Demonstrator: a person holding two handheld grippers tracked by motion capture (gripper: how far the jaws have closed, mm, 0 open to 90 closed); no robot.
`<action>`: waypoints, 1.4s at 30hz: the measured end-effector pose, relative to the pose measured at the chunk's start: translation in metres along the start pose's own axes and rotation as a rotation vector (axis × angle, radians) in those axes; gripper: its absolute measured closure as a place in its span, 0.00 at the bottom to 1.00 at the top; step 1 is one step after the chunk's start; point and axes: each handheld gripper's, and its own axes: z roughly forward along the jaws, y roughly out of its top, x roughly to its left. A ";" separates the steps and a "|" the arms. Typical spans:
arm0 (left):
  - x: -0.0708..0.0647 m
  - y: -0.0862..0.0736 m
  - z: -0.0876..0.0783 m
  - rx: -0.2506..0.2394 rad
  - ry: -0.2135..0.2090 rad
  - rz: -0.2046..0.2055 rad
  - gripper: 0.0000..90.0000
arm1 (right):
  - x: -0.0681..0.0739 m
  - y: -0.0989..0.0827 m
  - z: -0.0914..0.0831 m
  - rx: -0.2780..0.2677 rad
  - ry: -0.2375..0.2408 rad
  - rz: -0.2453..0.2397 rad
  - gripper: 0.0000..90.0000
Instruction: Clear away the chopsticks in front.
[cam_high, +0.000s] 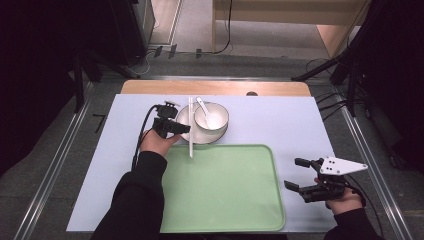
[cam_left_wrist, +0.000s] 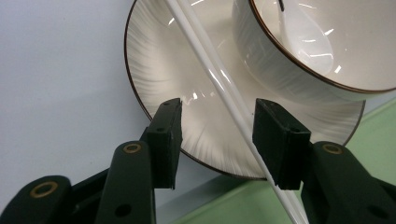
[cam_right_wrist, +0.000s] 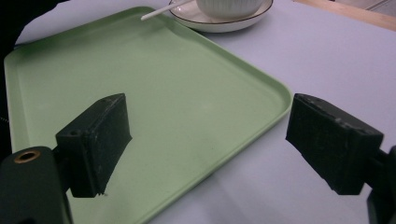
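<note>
Pale blue mat over a wooden table (cam_high: 215, 88), green tray (cam_high: 225, 190) at the near edge, dark floor w/ cables beyond. My left gripper (cam_high: 183, 128) sits at the plate (cam_left_wrist: 159, 70) rim, jaws part-closed, straddling rim and the white chopsticks (cam_left_wrist: 219, 79) lying across it; one stick lies right against the right-hand pad, the other pad has a gap to it, so no grip yet. Bowl (cam_high: 211, 116) w/ a spoon (cam_high: 208, 113) stands on the plate, just beyond the tray's far edge.

Chopsticks: light, stiff, glossy, prob. slippery, likely to roll or scissor apart. I'd pinch near mid-length, both sticks together, above the plate's lip. Plate and bowl look ceramic: fragile, so no knocks.

Right gripper (cam_high: 301, 175) hangs wide open, holding nothing, off the tray's right rim. Tray has open room; mat left of the plate too. Sticks' near ends overhang the tray lip, so I'd watch that edge.
</note>
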 end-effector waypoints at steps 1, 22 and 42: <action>-0.001 0.002 0.003 -0.004 -0.006 -0.013 0.60 | 0.000 0.000 0.000 -0.001 0.000 -0.001 0.16; 0.011 0.005 0.033 -0.019 -0.049 -0.161 0.80 | 0.000 0.000 0.000 -0.003 0.004 -0.005 0.16; 0.021 0.005 0.034 -0.020 -0.059 -0.277 0.95 | 0.001 0.001 0.000 -0.002 0.009 -0.005 0.16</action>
